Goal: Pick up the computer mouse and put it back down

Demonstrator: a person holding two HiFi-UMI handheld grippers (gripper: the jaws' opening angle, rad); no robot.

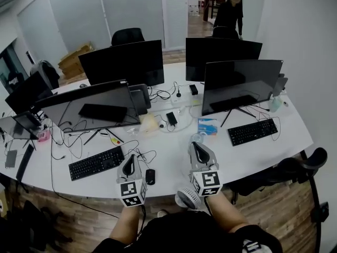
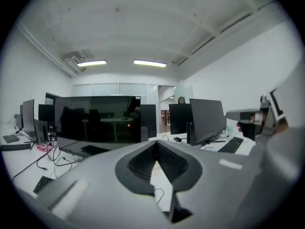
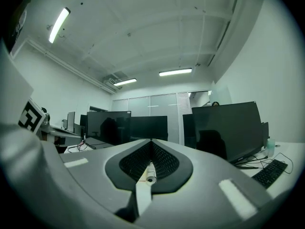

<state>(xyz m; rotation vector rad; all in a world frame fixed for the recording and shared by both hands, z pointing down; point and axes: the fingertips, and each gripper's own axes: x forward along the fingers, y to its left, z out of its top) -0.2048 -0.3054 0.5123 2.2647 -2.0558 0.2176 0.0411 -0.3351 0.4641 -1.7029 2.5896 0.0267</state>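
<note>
The black computer mouse (image 1: 150,176) lies on the white desk (image 1: 168,159) near its front edge, its cable running back toward the keyboard. My left gripper (image 1: 128,163) hangs just left of the mouse, above the desk, shut with nothing between its fingers; in the left gripper view its gripper (image 2: 156,142) points level at the monitors, tips together. My right gripper (image 1: 198,151) is held to the right of the mouse, apart from it. It is shut and empty too, tips meeting in the right gripper view (image 3: 151,141). The mouse is hidden in both gripper views.
A black keyboard (image 1: 96,163) lies left of the mouse, another keyboard (image 1: 252,132) at the right. Several monitors (image 1: 241,84) stand across the desk among loose cables and a blue box (image 1: 207,125). A person (image 1: 230,12) stands at the back. An office chair (image 1: 303,165) is at the right.
</note>
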